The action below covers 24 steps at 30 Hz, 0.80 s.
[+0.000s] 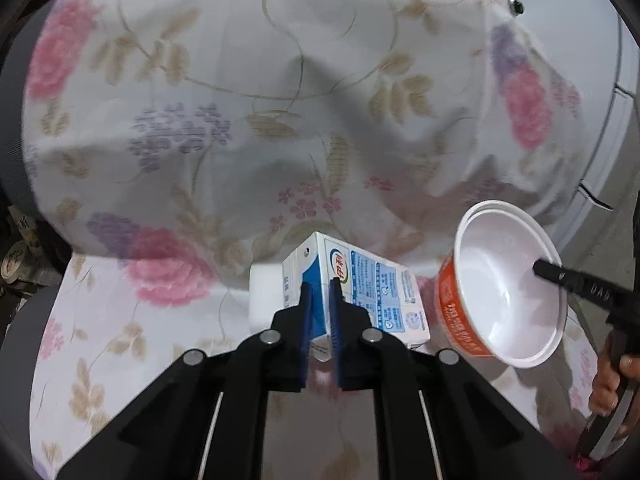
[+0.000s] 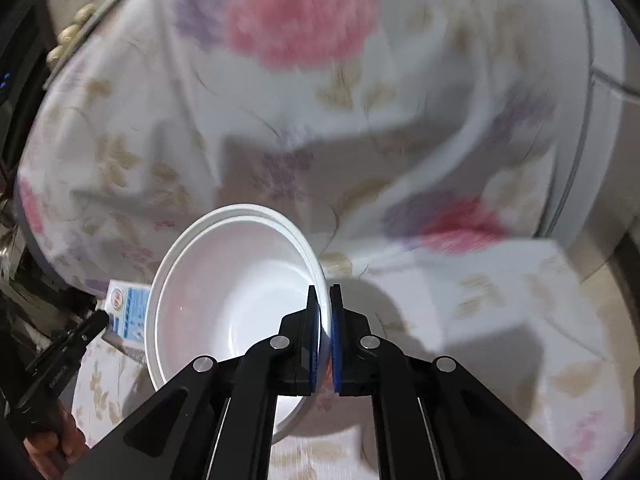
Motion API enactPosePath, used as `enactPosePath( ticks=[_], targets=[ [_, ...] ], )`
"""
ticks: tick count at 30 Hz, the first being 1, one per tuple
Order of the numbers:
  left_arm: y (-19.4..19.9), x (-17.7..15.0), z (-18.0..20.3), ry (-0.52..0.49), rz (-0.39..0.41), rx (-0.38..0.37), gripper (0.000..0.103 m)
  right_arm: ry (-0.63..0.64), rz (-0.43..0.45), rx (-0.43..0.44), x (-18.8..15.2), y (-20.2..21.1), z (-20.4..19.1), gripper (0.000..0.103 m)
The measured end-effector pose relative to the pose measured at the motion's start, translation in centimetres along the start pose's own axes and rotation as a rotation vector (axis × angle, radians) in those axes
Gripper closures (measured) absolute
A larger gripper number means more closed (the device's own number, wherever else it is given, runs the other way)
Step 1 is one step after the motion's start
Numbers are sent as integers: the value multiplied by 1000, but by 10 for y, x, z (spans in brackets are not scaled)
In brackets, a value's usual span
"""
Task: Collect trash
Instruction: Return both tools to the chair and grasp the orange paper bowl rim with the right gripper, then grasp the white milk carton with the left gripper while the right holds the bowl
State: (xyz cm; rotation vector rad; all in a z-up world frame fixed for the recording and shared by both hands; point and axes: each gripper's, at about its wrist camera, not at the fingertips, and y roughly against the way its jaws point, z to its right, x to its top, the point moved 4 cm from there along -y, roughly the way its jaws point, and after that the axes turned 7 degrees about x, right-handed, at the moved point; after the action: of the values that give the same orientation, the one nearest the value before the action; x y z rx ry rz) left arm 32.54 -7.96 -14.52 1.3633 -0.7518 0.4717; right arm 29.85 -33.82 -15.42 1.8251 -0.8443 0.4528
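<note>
left gripper [image 1: 320, 296] is clamping the edge of a milk carton [image 1: 372, 292], blue pads narrow with the carton's corner pinched between them. the carton is white and blue, lying tilted on the floral cloth [image 1: 200, 120], its spout end pointing up-left. a small white block [image 1: 262, 296] is sitting just left of the carton, touching it.

right gripper [image 2: 325, 308] is pinching the rim of a bowl [image 2: 236, 292], one pad inside the rim, one outside, jaws nearly together on the thin wall. the bowl is white inside, orange outside with print, empty, tipped on its side with the mouth facing the cameras. in the left view the bowl [image 1: 508, 280] is sitting just right of the carton, close beside it; whether they touch is unclear. a hand [image 1: 612, 384] is gripping the right tool's handle at the frame edge.

the cloth is covering the table and is bunching up in folds behind both items. right view is blurry across the cloth. carton [image 2: 128, 304] is peeking out left of the bowl there.
</note>
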Motion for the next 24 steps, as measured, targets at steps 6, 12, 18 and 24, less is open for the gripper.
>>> enactPosePath(
  ticks=[6,12,18,24],
  targets=[
    [73,-43,-12,41,14,-13,103,28,-5,-18,-27,69,-6,97],
    [102,-103,-23,89,-46,-18,103,10,-77,-37,-85,105,-2,97],
    [89,-124,-34,50,-92,25,91,-27,-61,-110,-107,103,14,97],
    [55,-111,-53,75,-80,91,79,-34,-31,-123,-105,102,19,97]
  ],
)
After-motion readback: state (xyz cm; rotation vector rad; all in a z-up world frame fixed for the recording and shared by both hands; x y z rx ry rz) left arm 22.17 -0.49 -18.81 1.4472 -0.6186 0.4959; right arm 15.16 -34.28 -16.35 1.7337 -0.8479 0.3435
